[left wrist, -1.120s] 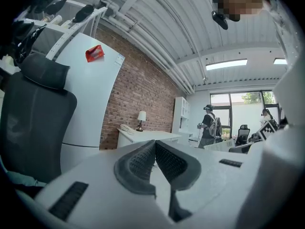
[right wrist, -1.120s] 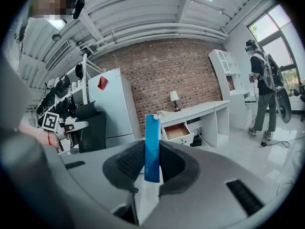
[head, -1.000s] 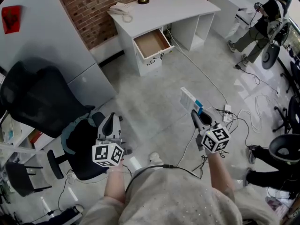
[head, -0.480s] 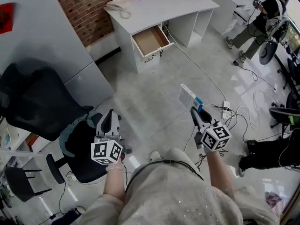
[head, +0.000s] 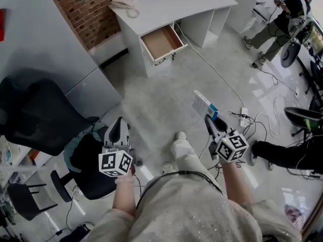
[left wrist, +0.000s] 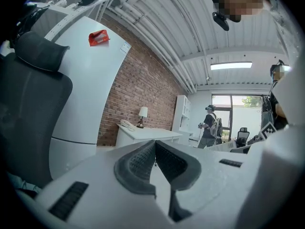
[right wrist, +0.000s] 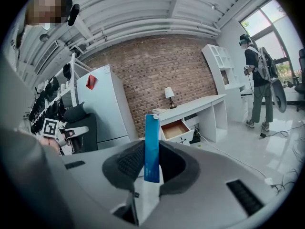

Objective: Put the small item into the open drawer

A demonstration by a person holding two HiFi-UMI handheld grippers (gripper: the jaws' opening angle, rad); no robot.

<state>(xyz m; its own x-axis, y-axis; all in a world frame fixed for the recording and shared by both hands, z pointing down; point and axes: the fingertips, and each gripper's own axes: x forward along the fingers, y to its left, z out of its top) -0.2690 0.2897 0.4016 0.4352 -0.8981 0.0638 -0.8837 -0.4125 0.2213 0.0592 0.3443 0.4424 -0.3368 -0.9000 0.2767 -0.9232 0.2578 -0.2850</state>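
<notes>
In the head view my right gripper (head: 209,121) is shut on a small flat blue-and-white box (head: 203,105), held out over the grey floor. The right gripper view shows the box (right wrist: 152,147) standing edge-on between the dark pads of the right gripper (right wrist: 151,162). Far ahead, the open drawer (head: 161,42) sticks out of the white desk (head: 202,1); its brown inside looks bare. From the right gripper view, the drawer (right wrist: 176,128) lies just right of the box. My left gripper (head: 119,130) hangs at the left, shut on nothing, its pads (left wrist: 143,161) meeting at the tips.
A black office chair (head: 40,117) and a tall white cabinet (head: 45,39) stand at the left. Cables and a power strip (head: 245,117) lie on the floor at the right. A telephone (head: 123,2) sits on the desk. One person (head: 282,16) stands far right, another's leg (head: 287,155) nearer.
The person has stepped forward: a shoe now shows between the grippers, and the desk with its drawer has shifted slightly in view. Both grippers keep their hold and pose.
</notes>
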